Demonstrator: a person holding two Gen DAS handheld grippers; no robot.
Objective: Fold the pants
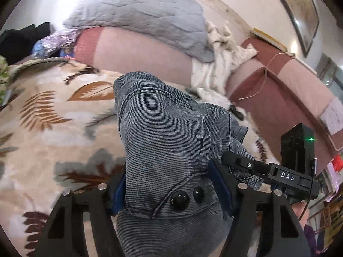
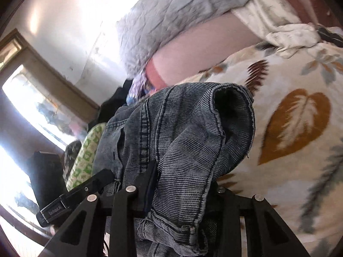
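Both tongs, left (image 1: 171, 184) and right (image 2: 184, 184), clenched on bunched pants (image 1: 163, 132) held over bed (image 1: 42, 107); thick folds toward 12 o'clock, likely to slip or drop crooked.

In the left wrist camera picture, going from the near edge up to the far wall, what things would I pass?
Left gripper with its jaws clamped on the jeans → leaf-print blanket → pink bolster → grey quilted pillow → wall.
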